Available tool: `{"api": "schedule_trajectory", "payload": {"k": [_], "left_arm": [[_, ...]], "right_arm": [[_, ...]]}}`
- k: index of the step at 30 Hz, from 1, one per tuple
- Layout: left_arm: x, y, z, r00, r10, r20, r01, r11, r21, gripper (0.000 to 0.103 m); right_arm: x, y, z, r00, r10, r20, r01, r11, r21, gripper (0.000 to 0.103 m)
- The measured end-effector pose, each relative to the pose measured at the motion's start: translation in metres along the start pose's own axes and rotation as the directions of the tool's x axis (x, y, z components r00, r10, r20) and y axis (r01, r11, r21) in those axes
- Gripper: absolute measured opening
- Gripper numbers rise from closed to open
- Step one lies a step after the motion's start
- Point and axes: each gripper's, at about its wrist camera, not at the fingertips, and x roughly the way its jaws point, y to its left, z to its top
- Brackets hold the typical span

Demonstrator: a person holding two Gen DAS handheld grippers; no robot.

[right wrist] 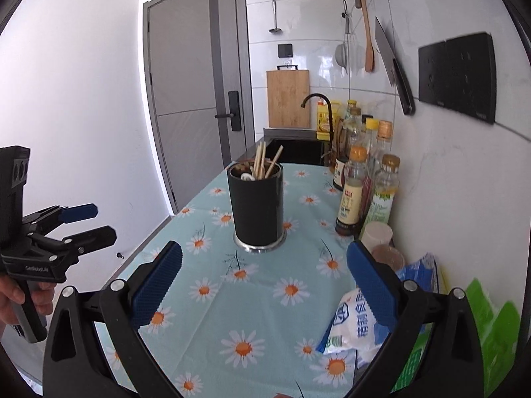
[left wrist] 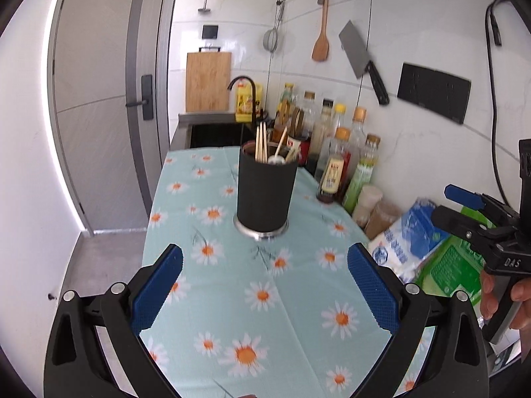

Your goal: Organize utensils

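Observation:
A black cylindrical utensil holder [left wrist: 265, 192] with a steel base stands upright on the daisy tablecloth [left wrist: 232, 298]. It holds wooden chopsticks [left wrist: 261, 142] and a white spoon [left wrist: 276, 159]. It also shows in the right wrist view [right wrist: 256, 207], with chopsticks [right wrist: 262, 162] sticking out. My left gripper [left wrist: 265, 285] is open and empty, short of the holder. My right gripper [right wrist: 264, 285] is open and empty, also short of the holder. Each gripper appears in the other's view, the right one [left wrist: 464, 209] at the right edge and the left one [right wrist: 89, 222] at the left edge.
Sauce and oil bottles [left wrist: 335, 162] line the wall to the right. Salt bags [right wrist: 358, 325] and green packets [left wrist: 454, 265] lie at the near right. A sink with a black faucet [left wrist: 247, 99] sits behind. A cleaver [left wrist: 363, 61], spatula and strainer hang on the wall.

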Motion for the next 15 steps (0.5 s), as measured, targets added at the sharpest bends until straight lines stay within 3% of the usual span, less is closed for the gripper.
{"api": "schedule_trajectory", "payload": {"k": [15], "left_arm": [[0.019, 0.000, -0.032, 0.997, -0.010, -0.076, 0.006, 0.998, -0.055, 0.097]], "right_arm": [[0.011, 0.007, -0.037, 0.996, 0.015, -0.084, -0.016, 1.000, -0.007, 0.098]]}}
